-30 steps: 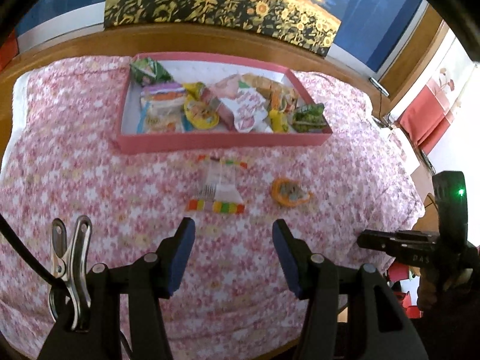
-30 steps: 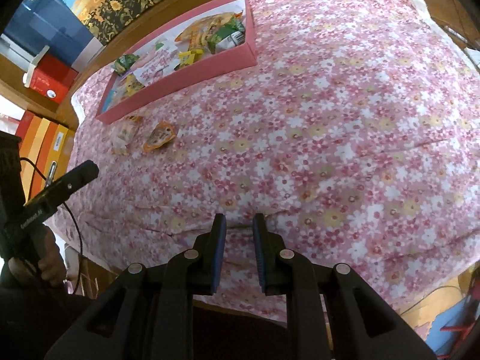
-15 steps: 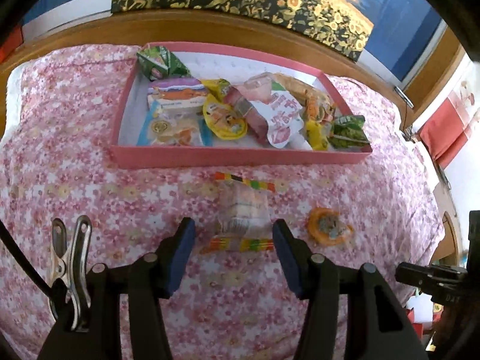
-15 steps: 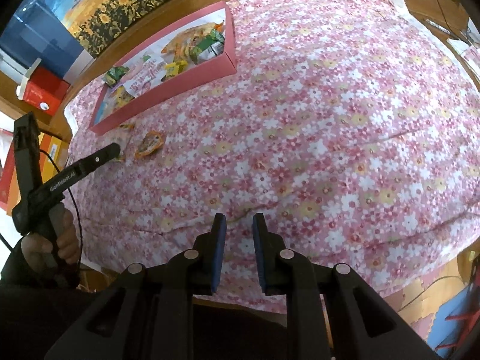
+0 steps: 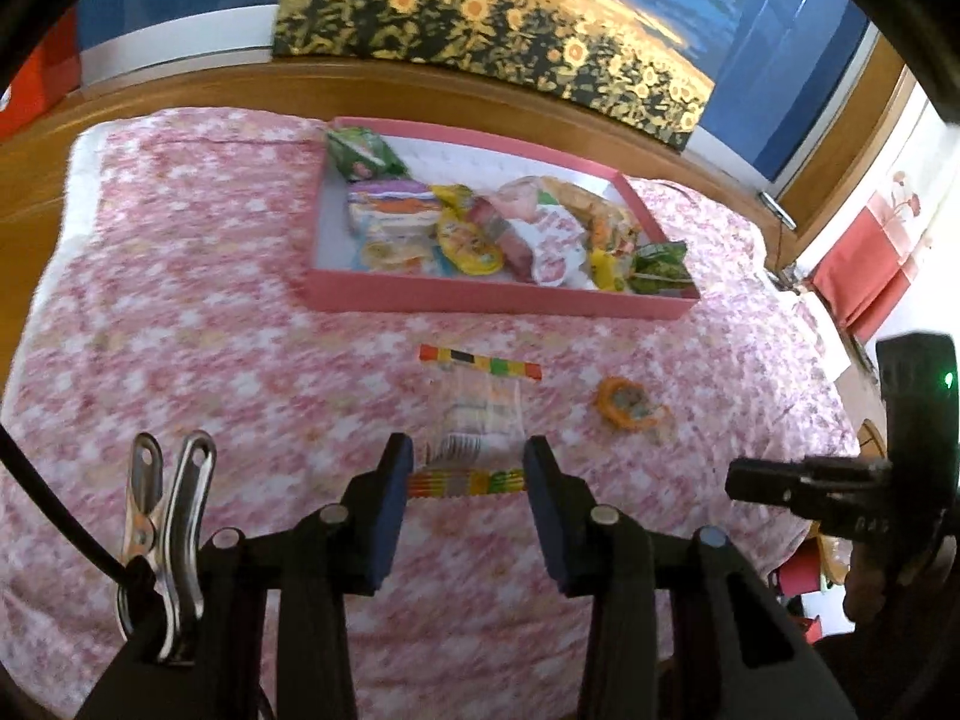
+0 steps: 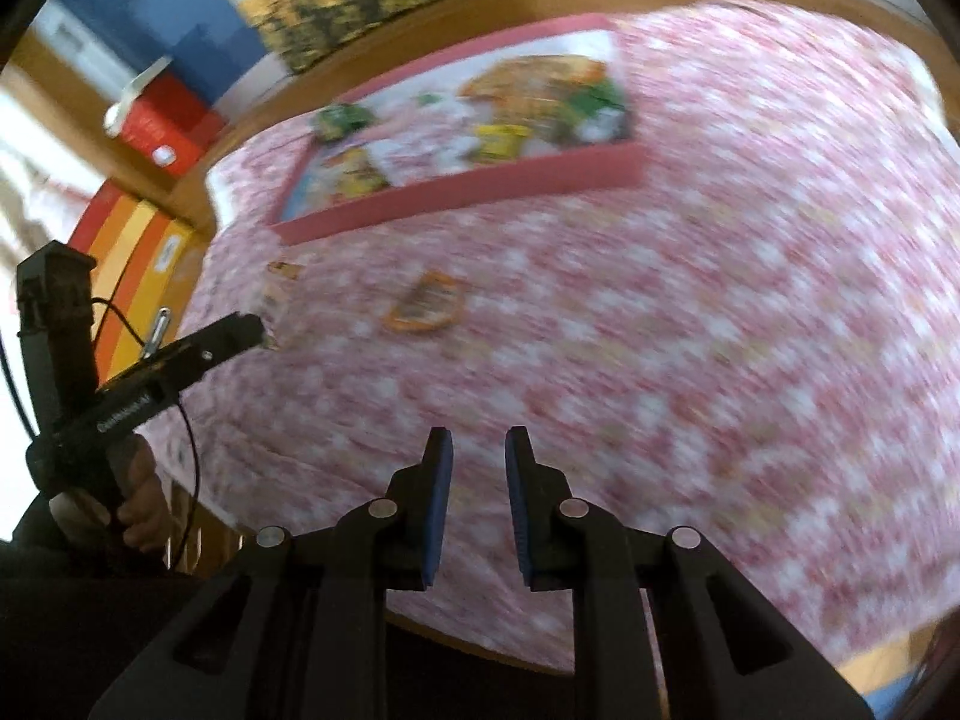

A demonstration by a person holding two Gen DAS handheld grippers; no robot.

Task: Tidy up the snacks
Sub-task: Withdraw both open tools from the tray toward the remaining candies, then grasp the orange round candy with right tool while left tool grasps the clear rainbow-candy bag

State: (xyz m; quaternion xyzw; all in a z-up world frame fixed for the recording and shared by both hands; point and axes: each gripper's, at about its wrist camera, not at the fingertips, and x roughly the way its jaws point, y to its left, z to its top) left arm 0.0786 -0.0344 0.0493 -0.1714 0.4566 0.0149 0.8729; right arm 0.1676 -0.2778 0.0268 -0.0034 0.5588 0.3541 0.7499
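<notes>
Right wrist view is smeared with motion blur: packets in the pink tray (image 6: 462, 192) can't be told apart, orange snack (image 6: 427, 304) is just a blob. Left gripper (image 5: 467, 483) fingers cover the clear packet (image 5: 477, 414) bottom corners; its print is unreadable

The left gripper (image 5: 468, 468) was black plastic with blue pads (image 5: 390, 510), silver screws and a metal clip (image 5: 162, 534) beside a black cable (image 5: 54, 516). The right gripper (image 6: 477, 468) looked the same. A bare hand (image 6: 135, 510) showed under a dark sleeve.
</notes>
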